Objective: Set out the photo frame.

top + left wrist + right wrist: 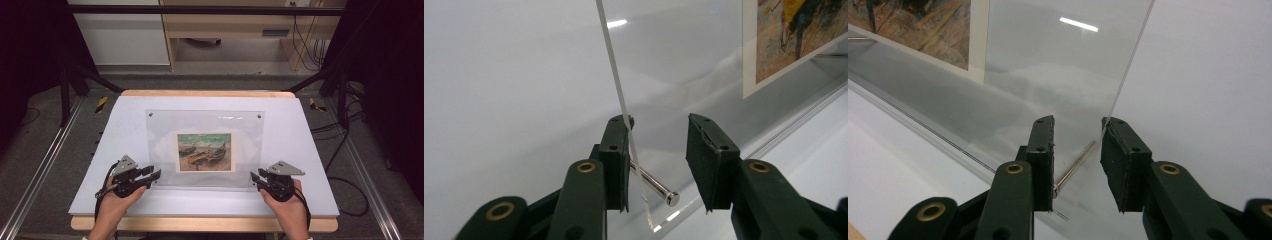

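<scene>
A: Where is the frame?

B: The clear acrylic picture frame, a transparent rectangular panel with a small painting of beached boats at its middle, stands leaning back near the centre of the white table surface, its lower edge running parallel to the near edge. Two small metal studs show at its top corners.

A: And the left gripper?

B: The black two-jaw left gripper, held in the person's left hand, sits at the frame's lower left corner. In the left gripper view the jaws are parted on either side of the panel's edge. The panel's edge lies right against the left-hand jaw, and the other jaw stands clear of it. A shiny metal standoff pin pokes out of the panel between the jaws.

A: The right one?

B: The black two-jaw right gripper, in the right hand, is at the lower right corner. In the right gripper view its jaws are likewise spread, the panel's edge just at the right-hand jaw, with another metal pin slanting between them, its head touching the left-hand jaw.
</scene>
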Available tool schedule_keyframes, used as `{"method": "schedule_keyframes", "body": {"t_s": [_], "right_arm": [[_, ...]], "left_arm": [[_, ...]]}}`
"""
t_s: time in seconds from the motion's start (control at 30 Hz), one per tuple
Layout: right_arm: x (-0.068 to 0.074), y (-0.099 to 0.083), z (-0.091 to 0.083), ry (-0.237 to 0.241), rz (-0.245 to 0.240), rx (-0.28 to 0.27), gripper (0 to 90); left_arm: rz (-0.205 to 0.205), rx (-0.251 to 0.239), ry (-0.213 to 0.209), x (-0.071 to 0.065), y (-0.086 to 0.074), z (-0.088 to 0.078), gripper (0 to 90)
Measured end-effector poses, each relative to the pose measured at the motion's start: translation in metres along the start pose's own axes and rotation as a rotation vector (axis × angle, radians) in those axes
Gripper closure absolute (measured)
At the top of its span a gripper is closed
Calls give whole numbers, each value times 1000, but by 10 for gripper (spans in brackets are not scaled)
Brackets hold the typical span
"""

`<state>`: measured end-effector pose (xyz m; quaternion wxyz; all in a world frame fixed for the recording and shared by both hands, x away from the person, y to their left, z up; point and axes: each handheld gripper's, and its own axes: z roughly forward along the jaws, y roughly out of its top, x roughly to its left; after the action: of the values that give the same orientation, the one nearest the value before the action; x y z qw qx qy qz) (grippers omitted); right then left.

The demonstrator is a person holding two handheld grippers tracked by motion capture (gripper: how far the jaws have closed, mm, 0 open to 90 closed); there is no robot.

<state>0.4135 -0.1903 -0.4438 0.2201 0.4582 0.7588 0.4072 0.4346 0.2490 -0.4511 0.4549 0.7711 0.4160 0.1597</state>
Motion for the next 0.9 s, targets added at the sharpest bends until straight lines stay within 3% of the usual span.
{"method": "schedule_keyframes", "body": {"t_s": [0.9], "right_arm": [[2,-4,-3,4,-5,11,681]], "left_arm": [[18,27,0,-3,-2,-3,621]]}}
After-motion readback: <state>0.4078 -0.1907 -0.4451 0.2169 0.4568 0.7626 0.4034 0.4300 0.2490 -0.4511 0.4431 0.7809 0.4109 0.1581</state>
